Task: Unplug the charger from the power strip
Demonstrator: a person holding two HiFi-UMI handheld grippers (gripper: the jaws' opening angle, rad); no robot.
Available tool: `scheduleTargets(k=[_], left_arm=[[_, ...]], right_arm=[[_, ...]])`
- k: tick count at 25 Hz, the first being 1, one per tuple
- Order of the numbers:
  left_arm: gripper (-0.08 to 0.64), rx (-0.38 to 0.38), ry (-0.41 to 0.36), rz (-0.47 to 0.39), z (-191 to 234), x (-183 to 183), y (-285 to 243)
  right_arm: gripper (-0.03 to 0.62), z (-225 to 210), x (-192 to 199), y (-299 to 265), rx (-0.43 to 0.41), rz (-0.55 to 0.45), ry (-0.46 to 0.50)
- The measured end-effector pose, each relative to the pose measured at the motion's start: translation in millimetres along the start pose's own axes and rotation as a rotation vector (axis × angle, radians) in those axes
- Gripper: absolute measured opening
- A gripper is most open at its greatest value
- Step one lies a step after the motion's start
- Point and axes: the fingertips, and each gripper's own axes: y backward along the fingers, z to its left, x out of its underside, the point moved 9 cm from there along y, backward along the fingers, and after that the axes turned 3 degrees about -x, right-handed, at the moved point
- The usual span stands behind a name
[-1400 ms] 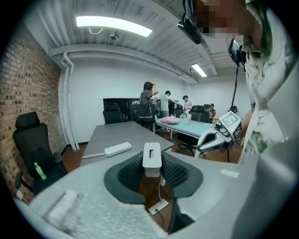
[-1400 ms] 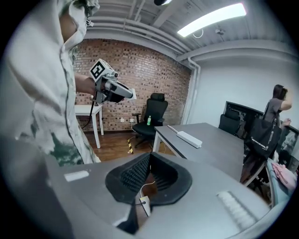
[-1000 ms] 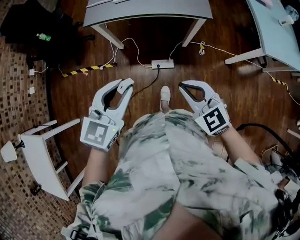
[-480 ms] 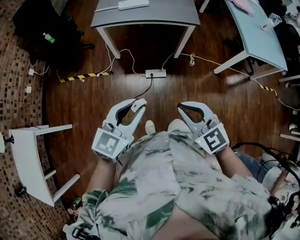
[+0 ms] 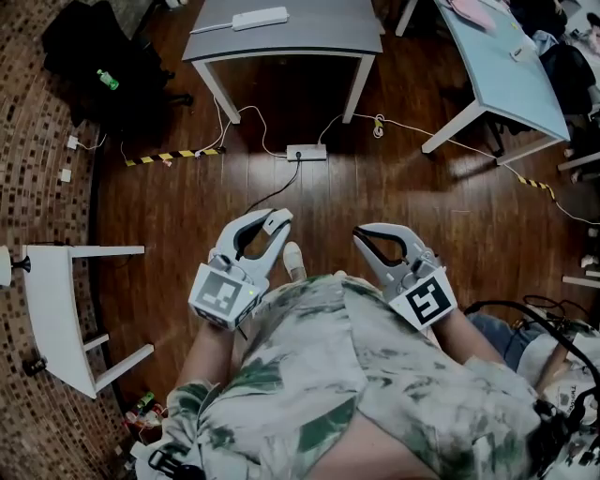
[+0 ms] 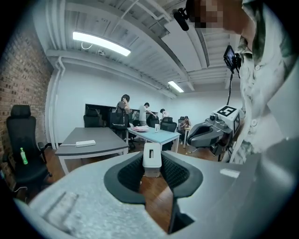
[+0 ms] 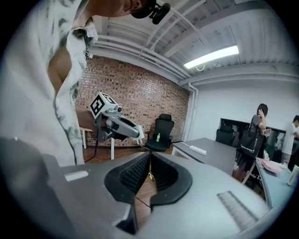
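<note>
A white power strip (image 5: pixel 307 152) lies on the wooden floor under the grey table (image 5: pixel 281 42). A black cable (image 5: pixel 277 190) is plugged into it and runs toward my left gripper (image 5: pixel 278 221). That gripper is shut on a small white block that looks like the charger (image 6: pixel 152 158), held upright between the ribbed pads at waist height, well away from the strip. My right gripper (image 5: pixel 359 232) is level with it, a little to its right, jaws shut with nothing between them (image 7: pixel 149 156). Where the cable ends is hidden behind the left gripper.
A second white strip (image 5: pixel 260 18) lies on the grey table. A light blue table (image 5: pixel 506 80) stands far right, a white stool (image 5: pixel 58 309) at left, a black chair with a green bottle (image 5: pixel 110 80) far left. Yellow-black tape (image 5: pixel 173 152) and white cords cross the floor. Several people stand at the back.
The view has risen and drawn back, so the power strip looks smaller and farther off. Both grippers have come closer to the body. Their jaws have not changed.
</note>
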Motion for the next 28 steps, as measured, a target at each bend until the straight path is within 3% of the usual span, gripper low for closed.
scheduleTargets(k=[8,16,22,28], left_arm=[[0.107,-0.055,0.005,0.012,-62,14,5],[0.107,-0.055,-0.012,0.035,-88,12,8],[0.107,-0.026,-0.022,0.04,-79,9,3],[0.107,0.006,-0.023,0.024,-26,1,9]], right_arm=[[0.009,14,28,51,-0.031,-0.01,-0.001],[0.008,22,36,63,-0.038,-0.025,-0.004],[0.008,14,35,56,-0.018,-0.001,-0.017],[0.008,3,7,13,0.006,0.046,0.011]])
